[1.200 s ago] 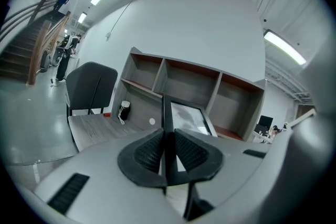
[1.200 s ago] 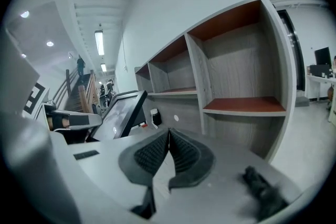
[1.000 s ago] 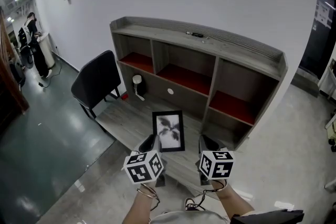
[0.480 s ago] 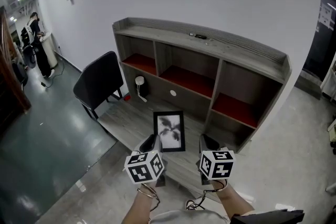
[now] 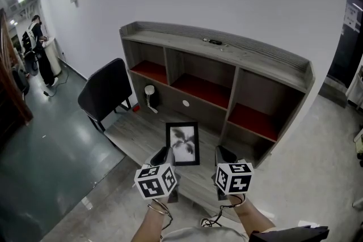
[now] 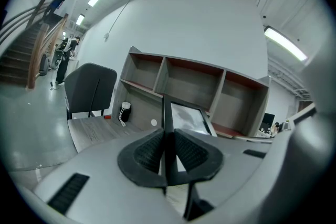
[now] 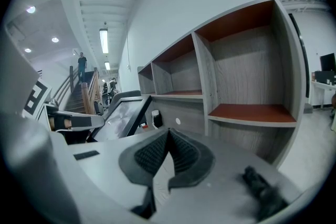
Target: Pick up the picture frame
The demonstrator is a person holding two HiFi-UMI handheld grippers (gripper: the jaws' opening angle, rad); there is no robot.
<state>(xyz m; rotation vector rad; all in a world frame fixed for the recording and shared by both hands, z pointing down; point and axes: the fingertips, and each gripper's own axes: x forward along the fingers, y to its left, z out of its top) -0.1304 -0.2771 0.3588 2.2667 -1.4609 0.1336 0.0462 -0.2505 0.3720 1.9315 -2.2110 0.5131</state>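
Note:
The picture frame (image 5: 182,143), black-edged with a grey plant print, is held over the grey desk (image 5: 142,133) in the head view. My left gripper (image 5: 165,154) is shut on its left edge. In the left gripper view the frame's thin black edge (image 6: 166,113) runs straight up between the two pads, and its glass (image 6: 189,118) shows to the right. My right gripper (image 5: 224,157) hangs just right of the frame, apart from it. Its jaws (image 7: 167,132) are shut with nothing between them, and the frame (image 7: 118,118) shows at that view's left.
The desk carries a hutch (image 5: 227,59) with three open compartments and red shelf boards. A small white and black object (image 5: 148,90) stands on the desk under the left compartment. A black chair (image 5: 105,88) stands left of the desk. People (image 5: 34,31) stand far off at the left.

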